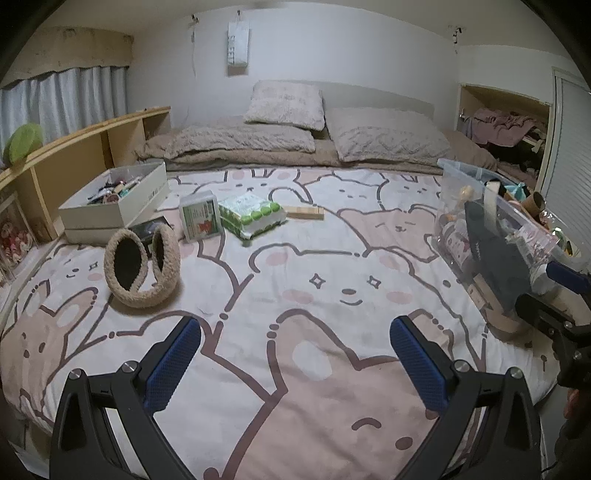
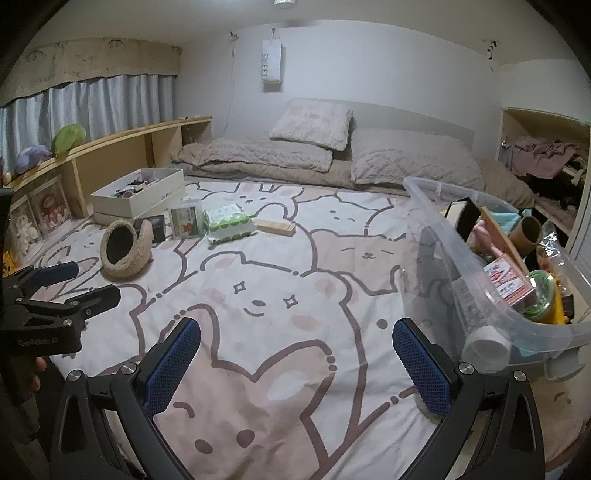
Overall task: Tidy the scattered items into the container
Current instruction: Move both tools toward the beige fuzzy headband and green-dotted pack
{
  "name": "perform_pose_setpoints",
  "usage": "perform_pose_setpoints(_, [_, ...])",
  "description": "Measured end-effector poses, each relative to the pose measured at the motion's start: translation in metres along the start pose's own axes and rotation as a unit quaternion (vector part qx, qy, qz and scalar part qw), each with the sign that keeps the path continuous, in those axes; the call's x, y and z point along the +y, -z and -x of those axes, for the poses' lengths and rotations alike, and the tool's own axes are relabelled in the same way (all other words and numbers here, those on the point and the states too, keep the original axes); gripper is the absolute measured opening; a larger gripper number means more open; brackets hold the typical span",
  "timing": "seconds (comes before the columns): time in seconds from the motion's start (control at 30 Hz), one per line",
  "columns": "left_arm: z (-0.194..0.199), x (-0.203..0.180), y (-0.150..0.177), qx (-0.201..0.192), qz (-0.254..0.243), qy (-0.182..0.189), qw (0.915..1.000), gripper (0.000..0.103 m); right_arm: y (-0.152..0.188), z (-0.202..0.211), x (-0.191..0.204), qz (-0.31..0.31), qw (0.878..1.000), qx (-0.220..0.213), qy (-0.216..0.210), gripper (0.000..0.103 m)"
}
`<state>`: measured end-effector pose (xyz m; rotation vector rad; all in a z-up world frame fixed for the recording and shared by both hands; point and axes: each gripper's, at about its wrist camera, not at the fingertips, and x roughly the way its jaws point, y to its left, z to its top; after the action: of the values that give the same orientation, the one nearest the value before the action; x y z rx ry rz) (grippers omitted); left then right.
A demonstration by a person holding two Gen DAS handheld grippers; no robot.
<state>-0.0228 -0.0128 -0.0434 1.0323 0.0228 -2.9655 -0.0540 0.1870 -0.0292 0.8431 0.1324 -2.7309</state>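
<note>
Roughly midway: bin (image 2: pixel 436 236) at the bed's (image 2: pixel 258 325) right edge already crowded. Left near the far-left corner: basket (image 1: pixel 142 267), tissue pack (image 1: pixel 251 216), box (image 1: pixel 201 219), block (image 1: pixel 304 212). Left gripper (image 1: pixel 295 365) and right gripper (image 2: pixel 295 365) both gape wide, holding nothing.

Pretty dim indoor light in both your views, kind of grey and flat, with a cool cast on the wall (image 2: pixel 388 66). A ceiling lamp (image 2: pixel 284 3) peeks in at the top edge of the right wrist view. Shadows are soft, just faint dark patches under the woven basket (image 1: pixel 142 269) and beside the clear bin (image 2: pixel 480 295). No harsh glare anywhere. Heavy fisheye bend: the bedspread (image 1: pixel 314 295) bulges and the shelf (image 1: pixel 74 147) curves, with black vignette in the corners. The bin wall close to your right lens looks smeary and soft, and fine detail is noisy overall.
</note>
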Motion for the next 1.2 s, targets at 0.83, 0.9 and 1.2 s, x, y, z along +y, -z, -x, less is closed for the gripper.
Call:
perform_pose_setpoints(0.83, [-0.086,0.06,0.015,0.086,0.057,-0.023,0.9944,0.103,0.022,-0.087,0.013,-0.02,0.996,0.078,-0.038,0.103])
perform_pose_setpoints(0.9, [-0.092,0.068,0.012,0.085,0.061,-0.034,0.9939,0.103,0.023,-0.091,0.013,-0.028,0.996,0.08,-0.042,0.103])
perform_pose_setpoints(1.2, [-0.118,0.11,-0.001,0.076,0.067,-0.106,0.9892,0.103,0.028,-0.112,0.009,-0.067,0.993,0.093,-0.036,0.103])
